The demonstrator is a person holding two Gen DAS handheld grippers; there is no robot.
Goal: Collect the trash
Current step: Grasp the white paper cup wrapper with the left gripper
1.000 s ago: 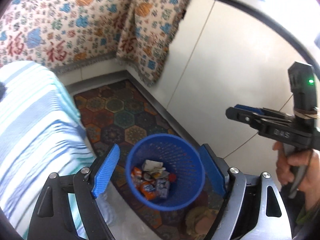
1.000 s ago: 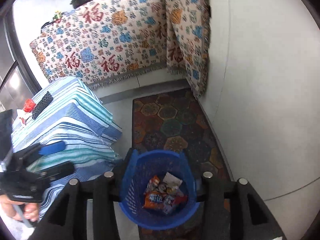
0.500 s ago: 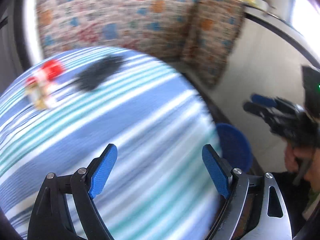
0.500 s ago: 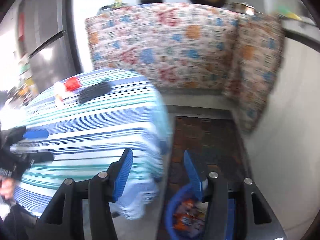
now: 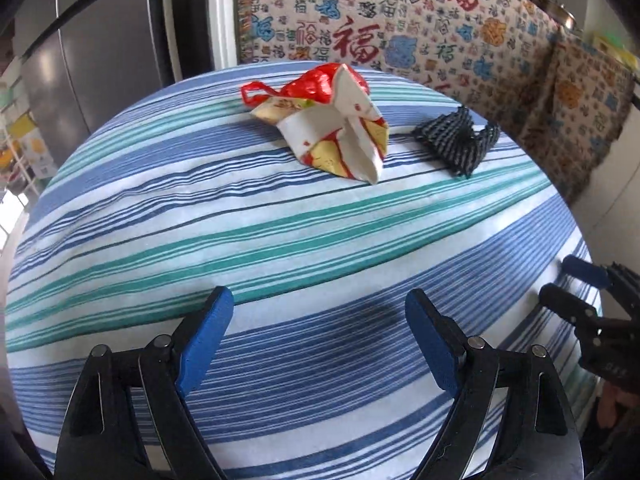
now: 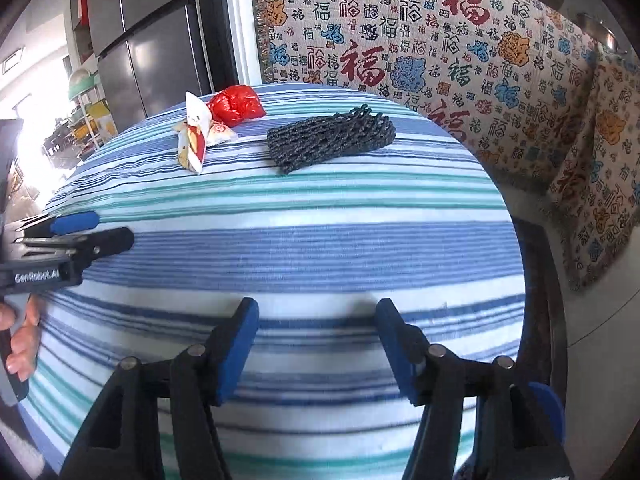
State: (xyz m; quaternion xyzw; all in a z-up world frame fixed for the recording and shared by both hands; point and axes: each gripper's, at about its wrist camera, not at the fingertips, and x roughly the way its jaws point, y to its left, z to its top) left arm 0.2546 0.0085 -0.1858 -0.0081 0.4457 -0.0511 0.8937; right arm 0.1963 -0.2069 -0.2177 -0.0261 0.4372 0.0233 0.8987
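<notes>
A crumpled white, red and gold wrapper (image 5: pixel 340 136) lies at the far side of the striped table (image 5: pixel 280 248), with a red plastic bag (image 5: pixel 316 82) behind it. A black foam net (image 5: pixel 456 140) lies to its right. In the right wrist view the wrapper (image 6: pixel 196 136), the red bag (image 6: pixel 236 106) and the net (image 6: pixel 332 140) show too. My left gripper (image 5: pixel 319 338) is open and empty over the table's near side. My right gripper (image 6: pixel 316 340) is open and empty, well short of the net.
A patterned cloth with red characters (image 6: pixel 420 40) hangs behind the table. A dark fridge (image 6: pixel 148 36) stands at the back left. The blue bin's rim (image 6: pixel 548 400) shows low right beside the table. A patterned rug (image 6: pixel 536 280) lies on the floor to the right.
Both grippers swung up from the blue bin on the floor to the table top. They now face the wrapper, red bag and net. Both stay open.
</notes>
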